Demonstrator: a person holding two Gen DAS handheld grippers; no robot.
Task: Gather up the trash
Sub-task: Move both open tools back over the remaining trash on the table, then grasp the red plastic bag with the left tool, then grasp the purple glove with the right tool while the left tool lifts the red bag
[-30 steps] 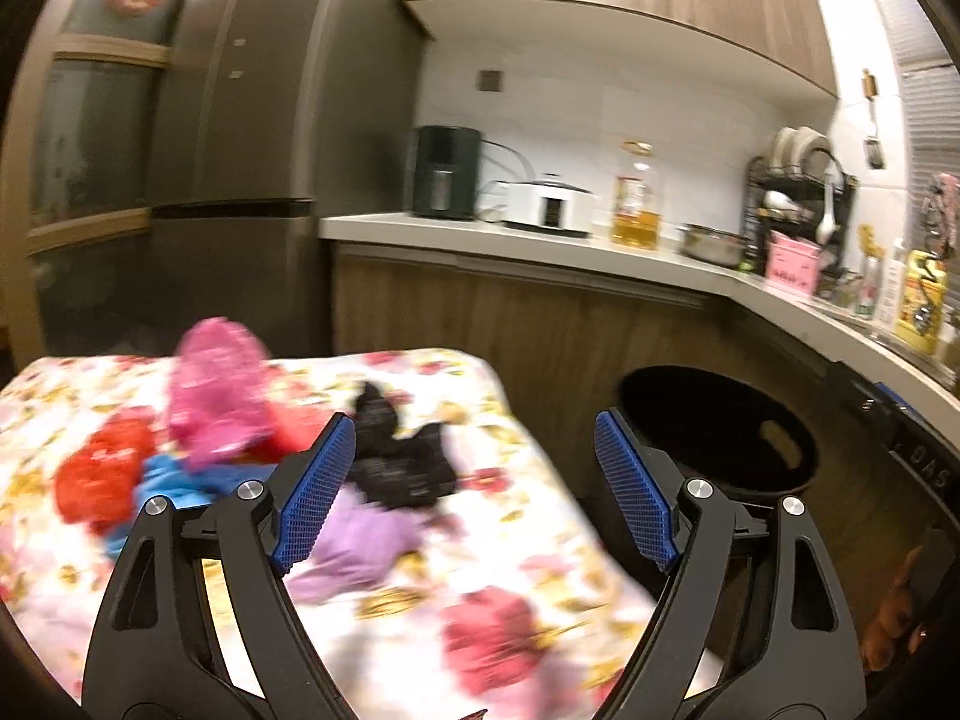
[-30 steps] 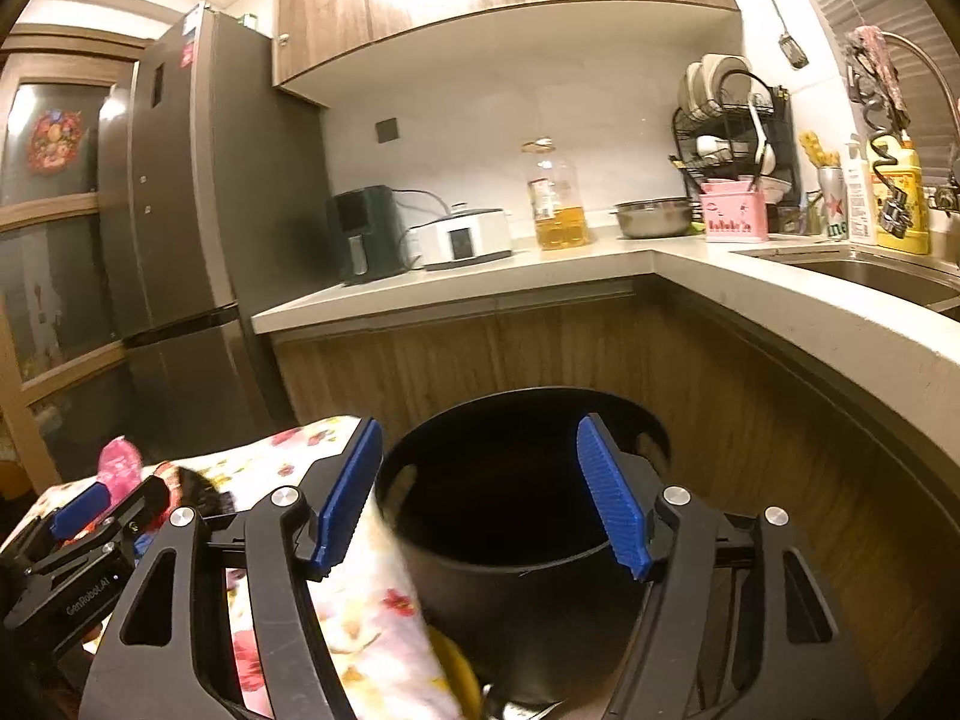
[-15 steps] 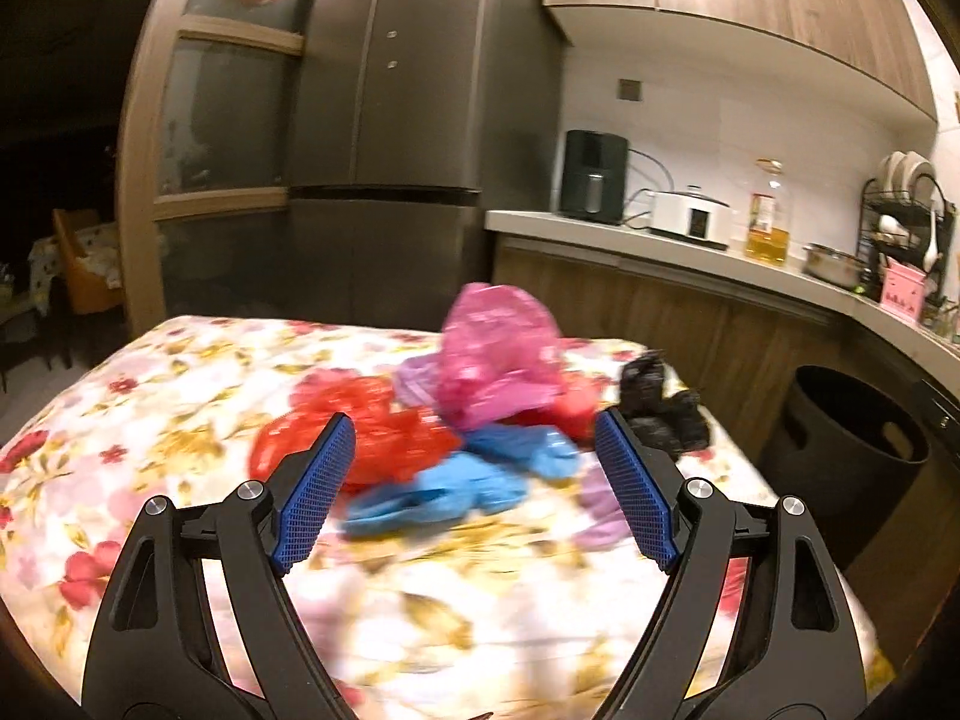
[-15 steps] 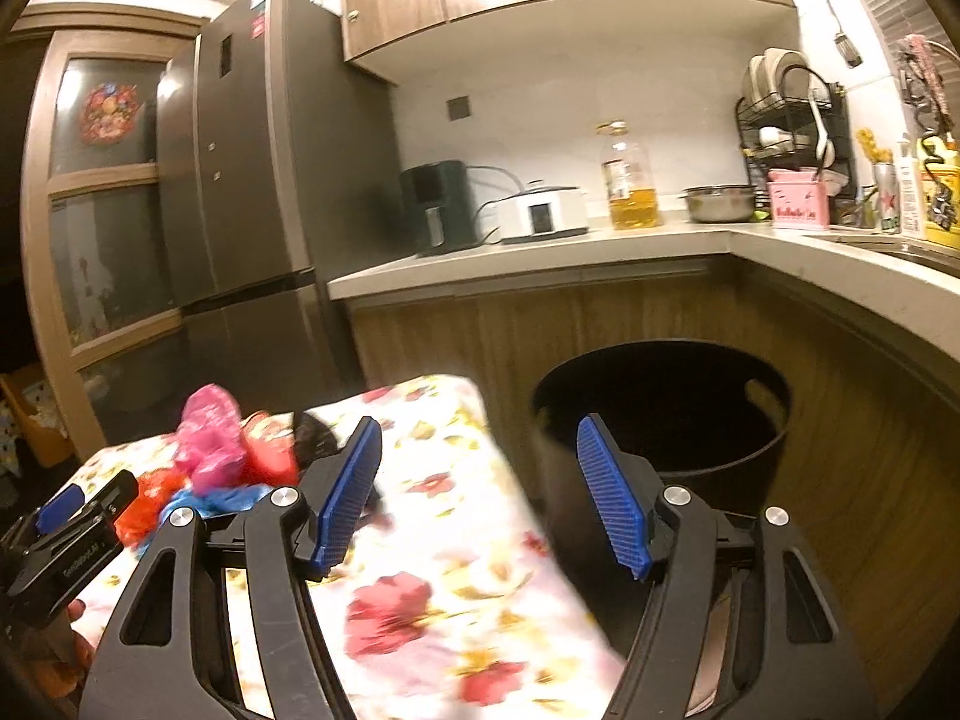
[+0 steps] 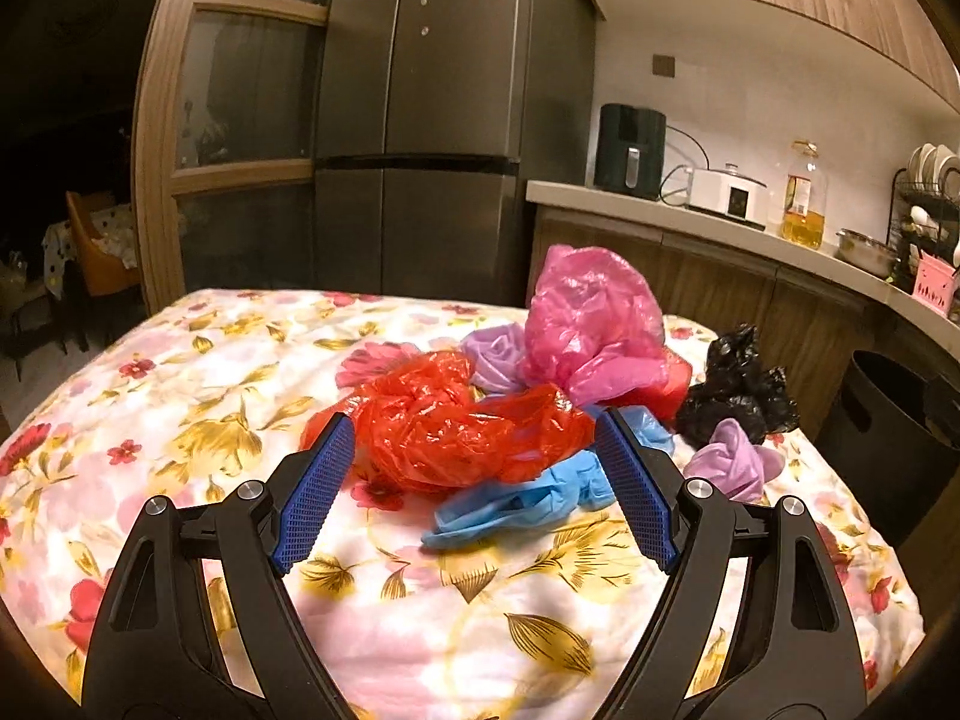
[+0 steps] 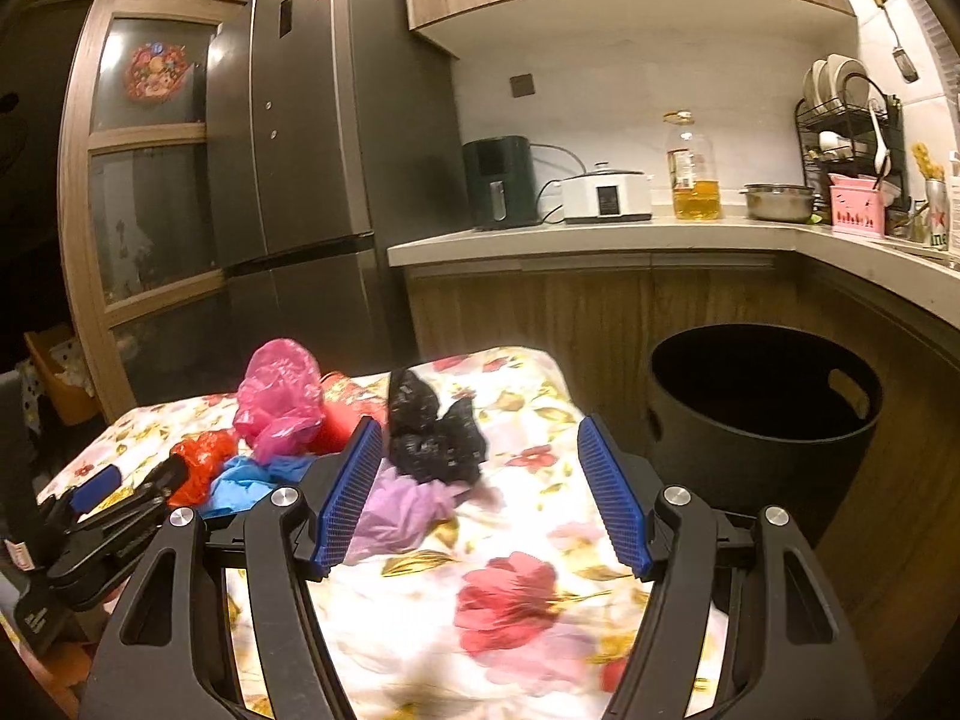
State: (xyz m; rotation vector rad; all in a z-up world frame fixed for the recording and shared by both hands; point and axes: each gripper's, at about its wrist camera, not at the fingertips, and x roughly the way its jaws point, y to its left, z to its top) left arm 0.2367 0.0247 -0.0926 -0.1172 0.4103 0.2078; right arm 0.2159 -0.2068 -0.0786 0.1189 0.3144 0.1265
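a fridge (image 5: 414, 120) fills the upper centre of the left wrist view and the upper left of the right wrist view, with a wood cabinet (image 6: 144, 192) to its left. a counter (image 6: 600, 240) runs across the middle right of the right wrist view, carrying an air fryer (image 6: 498, 180), a cooker (image 6: 606, 195), an oil bottle (image 6: 690, 171), a pot (image 6: 777, 201) and a dish rack (image 6: 846, 126) at the right edge. the table (image 5: 180, 396), under a floral cloth, takes the lower half of both views. the bin (image 6: 762, 420), black and uncovered, stands at middle right of the right wrist view, just beside the table's right edge; in the left wrist view it sits at the right edge. the trash lies heaped near the centre of the left wrist view: a pink bag (image 5: 594, 318) on top, a red bag (image 5: 456, 426) below and left of it, a black bag (image 5: 738, 384) to the right, a blue glove (image 5: 522, 498) under the red bag, a purple glove (image 5: 732, 462) at lower right of the heap. the left gripper (image 5: 474, 492) has its jaws spread wide, empty, with the red bag and blue glove showing between them. the right gripper (image 6: 480, 498) also has its jaws spread, holding nothing, framing the black bag and purple glove at centre frame.
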